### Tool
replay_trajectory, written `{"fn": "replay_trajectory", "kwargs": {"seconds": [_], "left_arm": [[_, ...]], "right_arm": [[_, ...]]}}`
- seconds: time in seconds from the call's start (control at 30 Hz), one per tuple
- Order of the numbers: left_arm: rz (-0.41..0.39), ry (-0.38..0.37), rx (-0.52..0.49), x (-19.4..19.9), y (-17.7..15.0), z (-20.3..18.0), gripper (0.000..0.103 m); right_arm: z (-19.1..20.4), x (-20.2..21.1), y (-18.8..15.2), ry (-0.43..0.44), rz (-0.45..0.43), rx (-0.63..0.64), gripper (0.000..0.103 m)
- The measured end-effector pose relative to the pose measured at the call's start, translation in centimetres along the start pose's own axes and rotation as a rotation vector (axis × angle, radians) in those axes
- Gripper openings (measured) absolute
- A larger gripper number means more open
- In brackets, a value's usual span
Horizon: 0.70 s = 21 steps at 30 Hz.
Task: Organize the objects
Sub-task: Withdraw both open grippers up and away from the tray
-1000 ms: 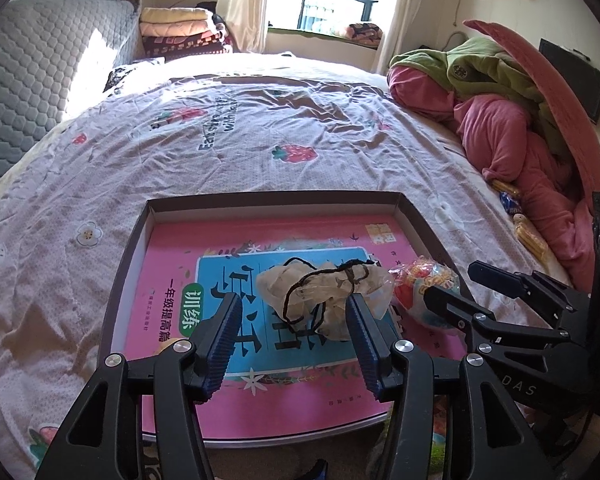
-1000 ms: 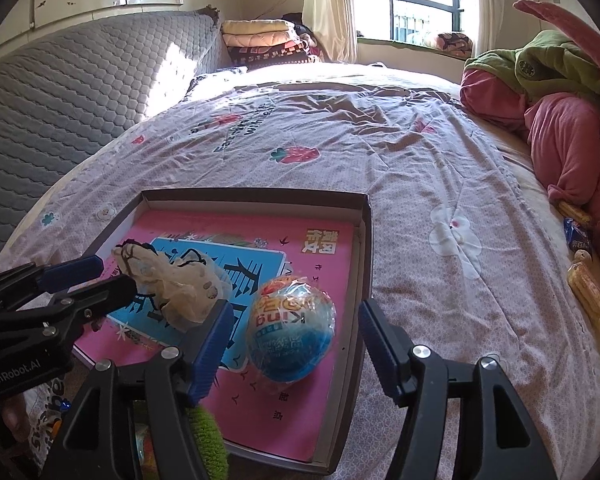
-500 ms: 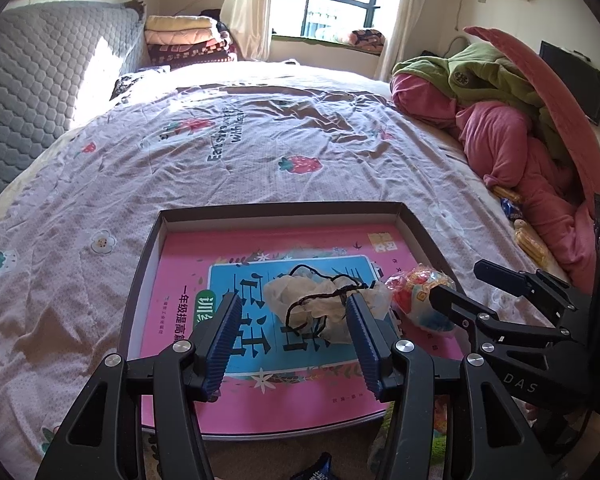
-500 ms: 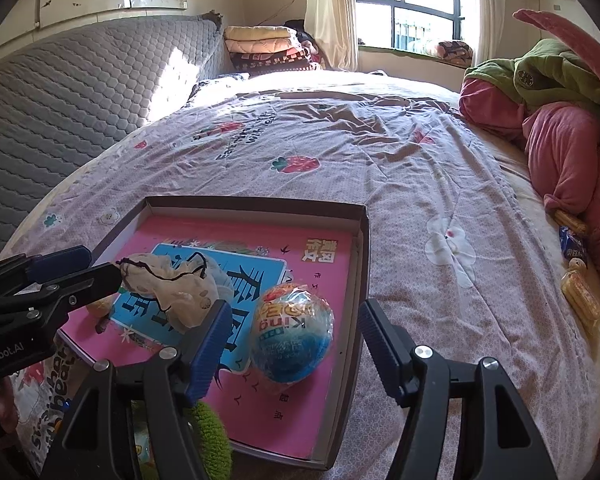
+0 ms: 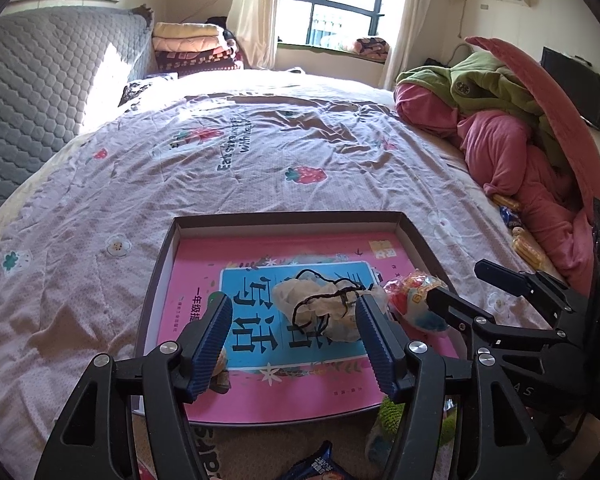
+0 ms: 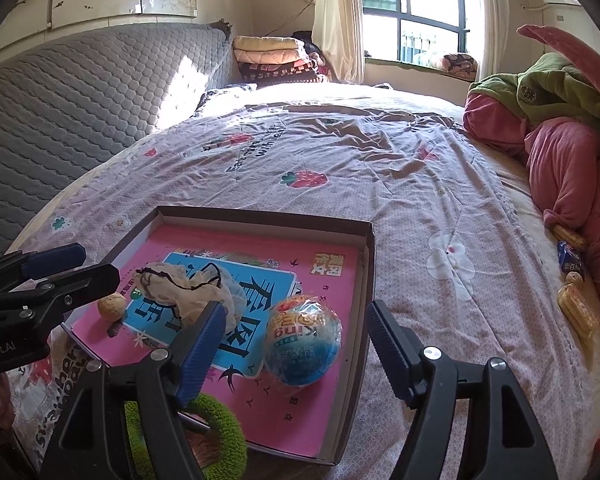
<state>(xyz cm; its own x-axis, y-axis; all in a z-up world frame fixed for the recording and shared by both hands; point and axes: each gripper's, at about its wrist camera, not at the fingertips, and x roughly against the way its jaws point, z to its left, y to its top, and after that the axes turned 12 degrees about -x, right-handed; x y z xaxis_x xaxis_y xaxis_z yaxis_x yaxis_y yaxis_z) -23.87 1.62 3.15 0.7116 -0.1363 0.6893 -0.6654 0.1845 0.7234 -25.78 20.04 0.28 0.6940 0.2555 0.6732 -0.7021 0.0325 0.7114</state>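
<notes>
A shallow dark box [image 5: 284, 219] [image 6: 370, 264] lies on the bed with a pink book inside. On the book lie a cream mesh pouch with a black drawstring [image 5: 320, 304] [image 6: 180, 292], a blue and orange foil-wrapped egg [image 6: 304, 340] [image 5: 414, 300], and a small round beige thing [image 6: 112, 306]. My left gripper [image 5: 294, 332] is open and empty, just short of the pouch. My right gripper [image 6: 296, 348] is open and empty, its fingers either side of the egg, held back from it.
A green fuzzy ring [image 6: 220, 436] lies at the box's near edge. Snack packets [image 5: 320, 464] lie in front of the box. Yellow and blue wrapped snacks [image 6: 576, 308] lie by the pink and green bedding [image 5: 520, 152] on the right. A grey headboard [image 6: 80, 96] stands on the left.
Both grippers have pulled back and risen a little from the box; the pouch and the egg stay where they were. Both grippers stay open.
</notes>
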Motion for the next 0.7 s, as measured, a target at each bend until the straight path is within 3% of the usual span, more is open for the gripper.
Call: {"fn": "replay_trajectory", "kwargs": {"seconds": [0.27, 0.7], "left_arm": [[-0.016, 0.020, 0.009, 1.4, -0.1, 0.3, 0.072], [-0.028, 0.038, 0.005, 3.0, -0.3, -0.1, 0.074]], "right_arm": [[0.3, 0.8, 0.0, 0.009, -0.017, 0.011, 0.074], [0.4, 2.0, 0.0, 0.011, -0.050, 0.020, 0.078]]}}
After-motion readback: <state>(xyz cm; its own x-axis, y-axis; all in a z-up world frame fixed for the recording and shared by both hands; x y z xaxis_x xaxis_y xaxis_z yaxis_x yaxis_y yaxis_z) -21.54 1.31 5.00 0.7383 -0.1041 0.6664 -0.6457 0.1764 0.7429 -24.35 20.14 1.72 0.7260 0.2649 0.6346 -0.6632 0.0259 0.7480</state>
